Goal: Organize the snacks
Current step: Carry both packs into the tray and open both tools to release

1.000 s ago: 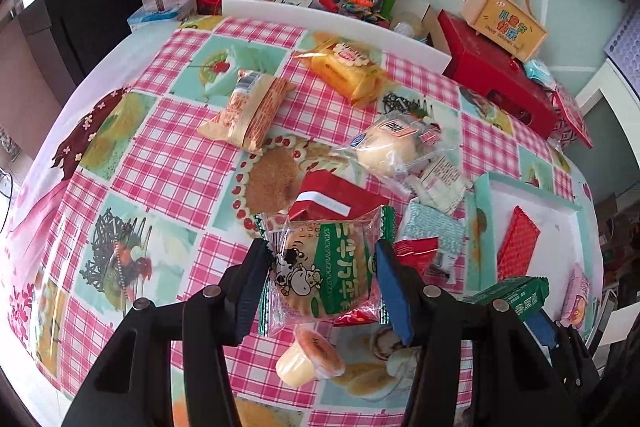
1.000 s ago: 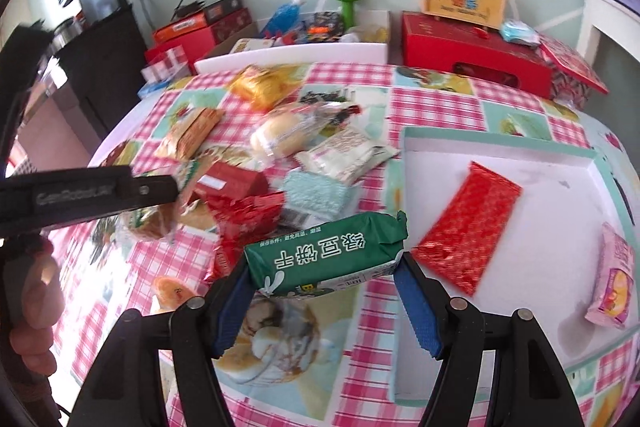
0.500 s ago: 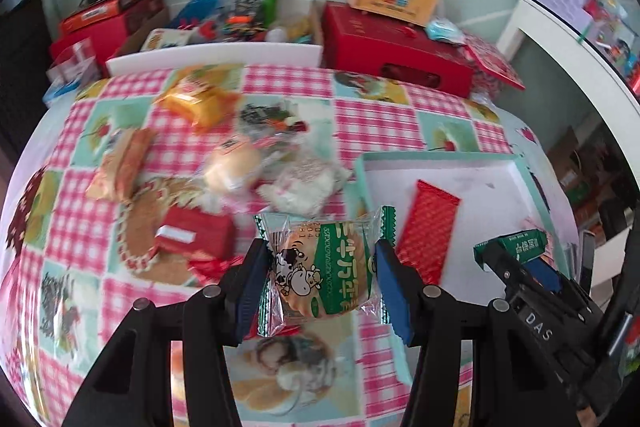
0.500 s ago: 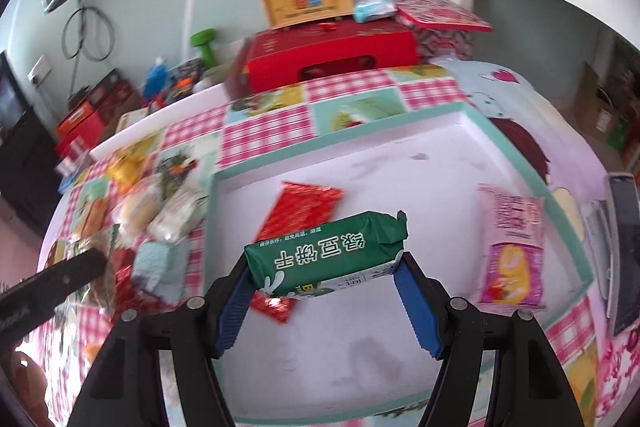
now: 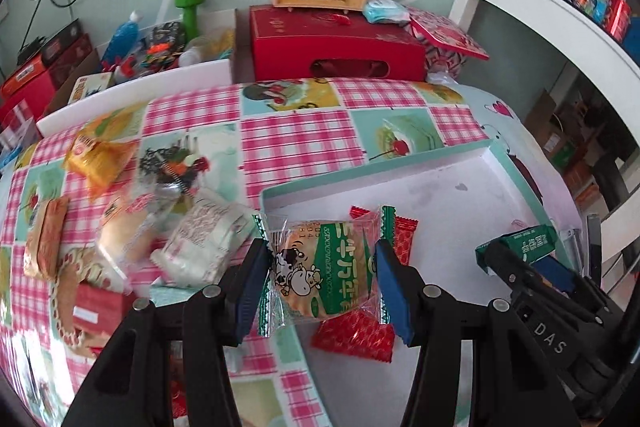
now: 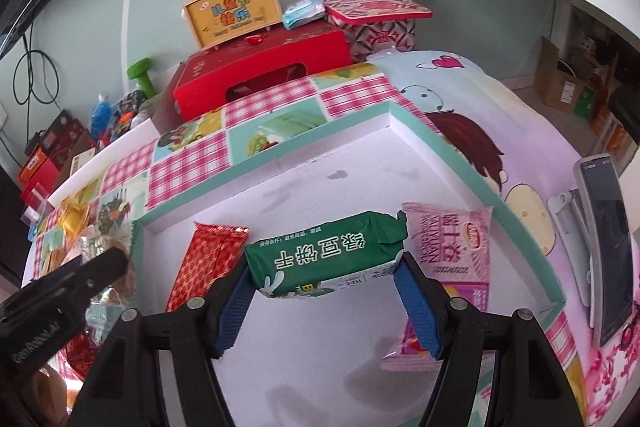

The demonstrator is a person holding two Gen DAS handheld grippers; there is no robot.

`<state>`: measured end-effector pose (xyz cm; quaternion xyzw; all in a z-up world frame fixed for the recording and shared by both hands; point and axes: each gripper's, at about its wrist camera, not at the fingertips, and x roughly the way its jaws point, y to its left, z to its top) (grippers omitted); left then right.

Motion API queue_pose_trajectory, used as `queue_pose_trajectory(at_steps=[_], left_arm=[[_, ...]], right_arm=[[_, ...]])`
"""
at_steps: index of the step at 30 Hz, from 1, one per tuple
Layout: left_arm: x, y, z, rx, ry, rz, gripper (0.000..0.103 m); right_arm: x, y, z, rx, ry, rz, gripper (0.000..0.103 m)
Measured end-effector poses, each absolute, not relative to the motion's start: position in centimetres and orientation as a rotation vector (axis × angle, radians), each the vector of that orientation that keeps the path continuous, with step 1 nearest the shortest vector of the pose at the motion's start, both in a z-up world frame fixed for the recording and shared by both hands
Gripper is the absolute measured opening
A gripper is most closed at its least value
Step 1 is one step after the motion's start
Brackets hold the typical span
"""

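Left wrist view shows the left gripper (image 5: 322, 277) squeezing a cow cookie pack (image 5: 320, 269) over the white tray (image 5: 440, 183). Right gripper (image 6: 326, 293) squeezes a green biscuit pack (image 6: 326, 259) above the tray, between a red packet (image 6: 208, 265) and a pink packet (image 6: 452, 247).

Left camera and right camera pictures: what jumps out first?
The left tongs pinch a cow cookie packet over the white tray's near corner. The right tongs clamp a green bar above that tray, between a red packet and a pink one.
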<state>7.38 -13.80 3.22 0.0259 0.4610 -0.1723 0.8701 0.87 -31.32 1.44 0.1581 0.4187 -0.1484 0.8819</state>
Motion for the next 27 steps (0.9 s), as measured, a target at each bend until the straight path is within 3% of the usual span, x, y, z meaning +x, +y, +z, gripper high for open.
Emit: queue_pose_trajectory(at_steps=[11, 16, 20, 23, 25, 27], left_arm=[[8.4, -17.3, 1.2, 0.098, 0.970, -0.385, 0.056], [8.1, -17.3, 1.7, 0.110, 0.965, -0.383, 0.065], [8.0, -16.8, 2.8, 0.121, 0.962, -0.354, 0.066], [8.0, -16.1, 3.5, 0.108, 0.981, -0.319, 0.073], [8.1, -15.6, 3.6, 0.101, 1.007, -0.284, 0.087], [8.2, -15.1, 3.4, 0.088, 1.051, -0.243, 0.088]], right_arm=[[1.1, -33.1, 0.9, 0.378, 0.868, -0.331, 0.072], [1.1, -33.0, 0.9, 0.367, 0.875, -0.325, 0.072], [1.1, -32.9, 1.0, 0.360, 0.873, -0.325, 0.072], [1.1, -32.8, 1.2, 0.354, 0.875, -0.315, 0.072], [1.3, -32.6, 1.3, 0.337, 0.875, -0.302, 0.074], [1.4, -32.2, 1.4, 0.315, 0.876, -0.296, 0.082]])
